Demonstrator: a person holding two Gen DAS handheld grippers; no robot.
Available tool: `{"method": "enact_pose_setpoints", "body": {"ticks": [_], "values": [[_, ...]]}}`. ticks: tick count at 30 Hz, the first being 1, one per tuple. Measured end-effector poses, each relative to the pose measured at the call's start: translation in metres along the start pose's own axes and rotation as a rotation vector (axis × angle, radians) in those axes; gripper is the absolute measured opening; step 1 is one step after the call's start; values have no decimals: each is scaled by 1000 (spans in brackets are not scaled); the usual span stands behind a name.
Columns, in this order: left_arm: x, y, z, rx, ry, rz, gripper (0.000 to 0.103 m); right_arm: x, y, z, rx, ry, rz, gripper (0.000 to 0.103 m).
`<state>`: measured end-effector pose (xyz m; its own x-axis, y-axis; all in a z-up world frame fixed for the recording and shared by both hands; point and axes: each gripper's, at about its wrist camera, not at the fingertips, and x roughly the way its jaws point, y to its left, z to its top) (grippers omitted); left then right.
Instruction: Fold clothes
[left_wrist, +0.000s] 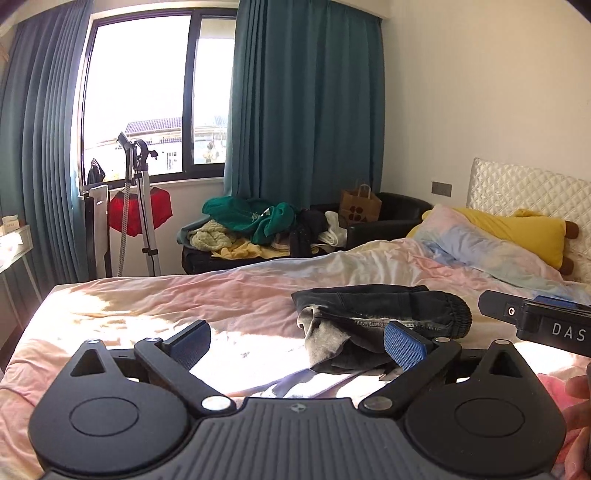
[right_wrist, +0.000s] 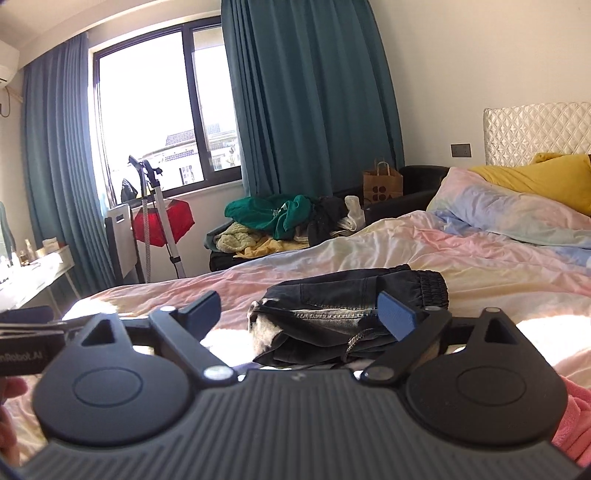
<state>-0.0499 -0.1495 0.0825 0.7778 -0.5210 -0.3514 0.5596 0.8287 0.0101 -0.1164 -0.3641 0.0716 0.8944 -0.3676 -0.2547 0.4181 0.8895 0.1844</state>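
- Left tongs (left_wrist: 297, 345): spread wide, nothing between the blue pads.
- Right tongs (right_wrist: 301, 317): same, fully apart, empty. Its body also shows at the right edge of the left wrist view.
- Task item: dark jeans (right_wrist: 351, 314) with elastic cuffs, lying on the bed (right_wrist: 480, 266), centre of both frames, just past the fingertips. No contact with either tool.
- The jeans look already bundled into a compact stack; grey lining (left_wrist: 325, 339) hangs out at the lower left corner and a drawstring dangles at the front edge.
- Judgement: this piece is nearly or fully done. The step in hand is either a tidy-up or a move to the next garment.
- If tidying: come in low from the front, pinch the loose grey flap only, tuck it under, keep the stack from sliding on the sheet. Don't grab through several layers, or the fold will open.
- Pink garment (right_wrist: 576, 417) at the lower right, close to the right hand; likely the next candidate.
- Surroundings: unsorted clothes pile (left_wrist: 255, 225) on a dark bench behind the bed, paper bag (left_wrist: 360, 205), garment steamer (left_wrist: 138, 206) by the window, pillows (left_wrist: 491, 240) upper right.
- Obstructions: none between tongs and jeans. Strong sun patch across the bedding washes out the near edge, so fabric edges there are hard to read.
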Motion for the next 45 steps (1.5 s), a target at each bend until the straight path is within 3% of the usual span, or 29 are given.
{"method": "enact_pose_setpoints", "body": {"ticks": [5, 14, 20, 45], "values": [[14, 13, -16, -38, 11, 0, 101, 10, 13, -23, -28, -17, -36, 103], [49, 17, -43, -23, 80, 13, 100, 48, 14, -71, -27, 73, -86, 103], [59, 14, -50, -18, 95, 18, 100, 53, 22, -75, -81, 54, -96, 103], [56, 21, -59, -8, 101, 43, 103, 59, 18, -77, -59, 73, -108, 103]]}}
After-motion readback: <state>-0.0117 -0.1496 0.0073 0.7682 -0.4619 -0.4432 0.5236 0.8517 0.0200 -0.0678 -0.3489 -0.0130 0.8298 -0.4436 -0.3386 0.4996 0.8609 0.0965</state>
